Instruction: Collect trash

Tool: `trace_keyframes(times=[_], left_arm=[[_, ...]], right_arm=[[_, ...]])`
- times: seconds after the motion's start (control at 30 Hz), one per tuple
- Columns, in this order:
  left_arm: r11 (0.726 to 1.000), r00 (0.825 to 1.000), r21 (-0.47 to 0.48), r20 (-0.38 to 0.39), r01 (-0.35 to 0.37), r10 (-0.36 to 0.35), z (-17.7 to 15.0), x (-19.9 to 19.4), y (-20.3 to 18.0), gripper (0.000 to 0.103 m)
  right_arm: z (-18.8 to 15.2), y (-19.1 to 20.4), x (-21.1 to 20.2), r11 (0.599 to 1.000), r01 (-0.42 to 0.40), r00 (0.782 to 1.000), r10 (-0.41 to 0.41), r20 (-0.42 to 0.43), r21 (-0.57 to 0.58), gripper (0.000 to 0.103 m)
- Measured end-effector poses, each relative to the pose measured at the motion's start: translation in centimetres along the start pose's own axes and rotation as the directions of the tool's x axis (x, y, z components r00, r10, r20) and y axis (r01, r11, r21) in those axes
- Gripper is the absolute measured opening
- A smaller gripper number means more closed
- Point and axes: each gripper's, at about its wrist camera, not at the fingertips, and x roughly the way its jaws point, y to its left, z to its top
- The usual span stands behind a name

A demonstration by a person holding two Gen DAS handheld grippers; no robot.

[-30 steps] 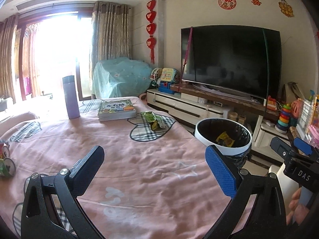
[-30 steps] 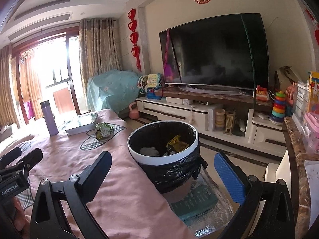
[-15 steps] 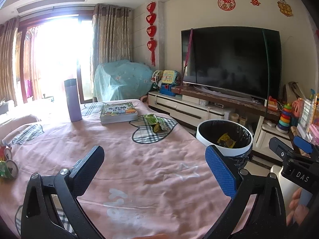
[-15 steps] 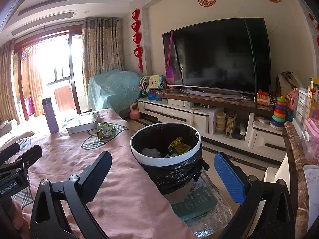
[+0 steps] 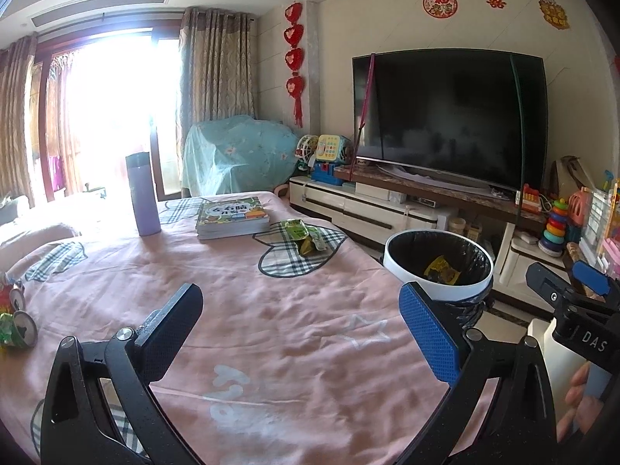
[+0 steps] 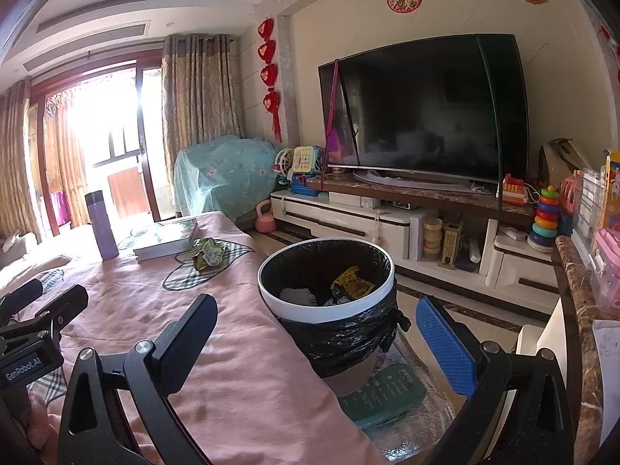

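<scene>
A white bin lined with a black bag (image 5: 440, 267) (image 6: 329, 302) stands off the table's right edge; a yellow wrapper (image 6: 350, 285) and white paper lie inside. Green snack wrappers (image 5: 304, 238) (image 6: 207, 254) lie on the pink tablecloth (image 5: 271, 310) at the far side near the books. Crushed cans (image 5: 15, 321) lie at the table's left edge. My left gripper (image 5: 298, 333) is open and empty above the cloth. My right gripper (image 6: 316, 343) is open and empty, just before the bin.
A purple flask (image 5: 142, 193) and a stack of books (image 5: 232, 217) stand at the far side of the table. A TV (image 6: 426, 104) on a low cabinet (image 6: 387, 221) with toys fills the wall behind. A green pad (image 6: 381, 391) lies on the floor beside the bin.
Both grippers have tilted slightly, so the scene sits a little lower in both views. Both stay open and empty.
</scene>
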Motion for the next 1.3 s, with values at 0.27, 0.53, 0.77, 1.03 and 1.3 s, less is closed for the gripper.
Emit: trace_keyframes(times=[0.27, 0.53, 0.77, 1.03, 1.3], left_arm=[[1.000, 1.000, 0.008, 0.004, 0.002, -0.002, -0.19, -0.13, 0.02, 0.103], [1.000, 1.000, 0.009, 0.000, 0.004, -0.004, -0.13, -0.14, 0.01, 0.103], [1.000, 1.000, 0.018, 0.004, 0.005, -0.005, -0.04, -0.21, 0.09, 0.103], [1.000, 1.000, 0.020, -0.008, 0.017, -0.017, 0.02, 0.00, 0.14, 0.103], [1.000, 1.000, 0.024, -0.004, 0.017, -0.017, -0.01, -0.04, 0.17, 0.103]], right_arm=[[0.09, -0.01, -0.14, 1.000, -0.009, 1.000, 0.009, 0.002, 0.003, 0.103], [0.22, -0.06, -0.36, 1.000, -0.019, 1.000, 0.019, 0.009, 0.005, 0.103], [0.30, -0.04, -0.38, 1.000, -0.019, 1.000, 0.019, 0.011, 0.007, 0.103], [0.25, -0.03, -0.39, 1.000, -0.020, 1.000, 0.019, 0.010, 0.006, 0.103], [0.39, 0.05, -0.50, 1.000, -0.020, 1.000, 0.020, 0.013, 0.006, 0.103]])
